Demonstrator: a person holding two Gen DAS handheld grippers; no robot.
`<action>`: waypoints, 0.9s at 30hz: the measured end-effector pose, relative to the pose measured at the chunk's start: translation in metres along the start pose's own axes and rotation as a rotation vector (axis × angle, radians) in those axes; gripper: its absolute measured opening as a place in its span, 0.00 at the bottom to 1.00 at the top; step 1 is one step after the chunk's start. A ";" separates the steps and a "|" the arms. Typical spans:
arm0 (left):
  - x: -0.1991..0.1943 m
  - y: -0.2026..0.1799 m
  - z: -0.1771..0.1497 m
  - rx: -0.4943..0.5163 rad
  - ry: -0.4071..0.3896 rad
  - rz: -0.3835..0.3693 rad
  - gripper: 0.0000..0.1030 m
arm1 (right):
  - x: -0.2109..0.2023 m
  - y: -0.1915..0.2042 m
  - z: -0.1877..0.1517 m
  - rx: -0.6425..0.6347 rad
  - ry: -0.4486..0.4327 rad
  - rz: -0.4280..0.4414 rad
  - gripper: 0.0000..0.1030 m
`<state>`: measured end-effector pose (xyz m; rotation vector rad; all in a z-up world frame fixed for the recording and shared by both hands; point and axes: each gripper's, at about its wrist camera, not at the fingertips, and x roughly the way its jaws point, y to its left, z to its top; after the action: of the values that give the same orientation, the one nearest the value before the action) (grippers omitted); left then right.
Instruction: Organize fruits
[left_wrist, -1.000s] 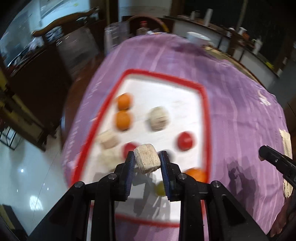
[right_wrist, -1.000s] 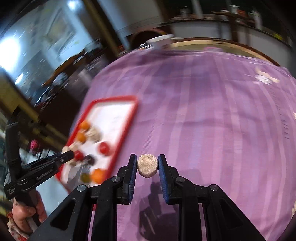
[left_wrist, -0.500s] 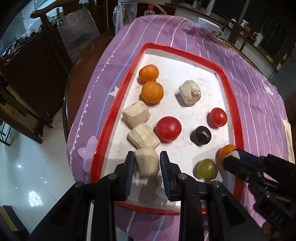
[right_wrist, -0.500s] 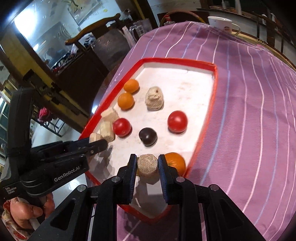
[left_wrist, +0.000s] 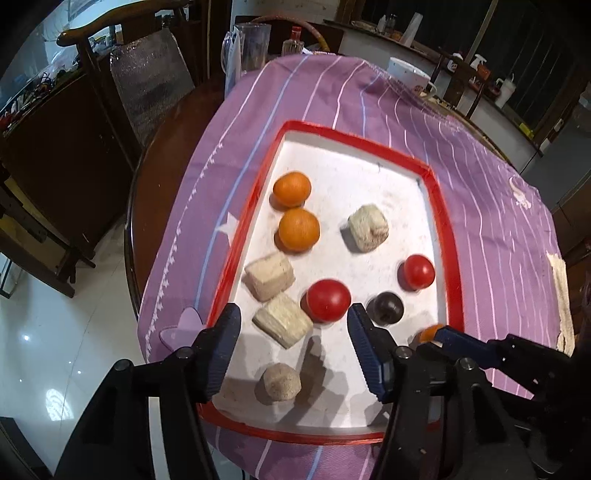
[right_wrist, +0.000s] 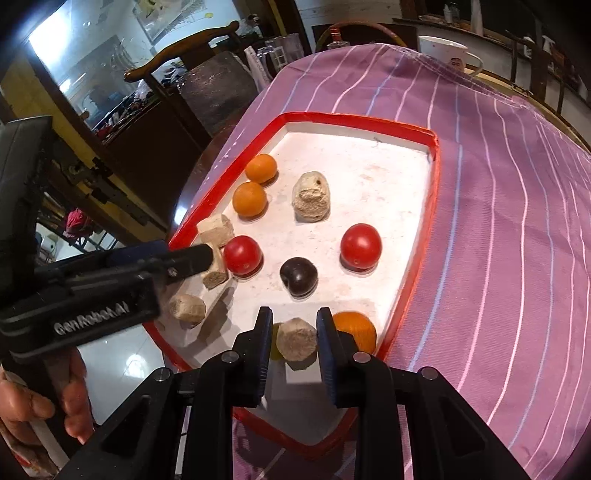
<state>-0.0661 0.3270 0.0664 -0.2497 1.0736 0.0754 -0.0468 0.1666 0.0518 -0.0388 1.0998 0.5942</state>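
My left fingers (left_wrist: 291, 345) are opening; rough beige lump (left_wrist: 281, 382) lies free at 6 o'clock in red-rimmed tray (left_wrist: 441, 221). Right fingers (right_wrist: 293, 341) pinch a crumbly tan chunk (right_wrist: 296, 343) over the tray's near end.

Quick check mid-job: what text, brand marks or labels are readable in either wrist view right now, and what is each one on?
"GenRobot.AI": white lettering, somewhat blurred, on the black body of the left gripper, seen in the right wrist view.
White ceramic mug at the far table edge: a small printed mark, too small to read.
Clear bottle with a red cap beyond the table: nothing on it is legible.
No other readable text.
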 end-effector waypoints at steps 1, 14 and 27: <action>-0.002 0.001 0.002 -0.003 -0.005 -0.003 0.59 | -0.003 -0.001 0.001 0.005 -0.006 -0.004 0.26; -0.060 0.001 0.008 0.026 -0.184 0.094 0.73 | -0.044 0.002 0.012 0.062 -0.115 -0.064 0.27; -0.176 -0.062 -0.029 -0.057 -0.704 0.362 1.00 | -0.085 -0.026 -0.012 0.043 -0.162 -0.053 0.27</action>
<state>-0.1637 0.2706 0.2181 -0.0625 0.4037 0.4834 -0.0717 0.1043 0.1112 0.0174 0.9516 0.5168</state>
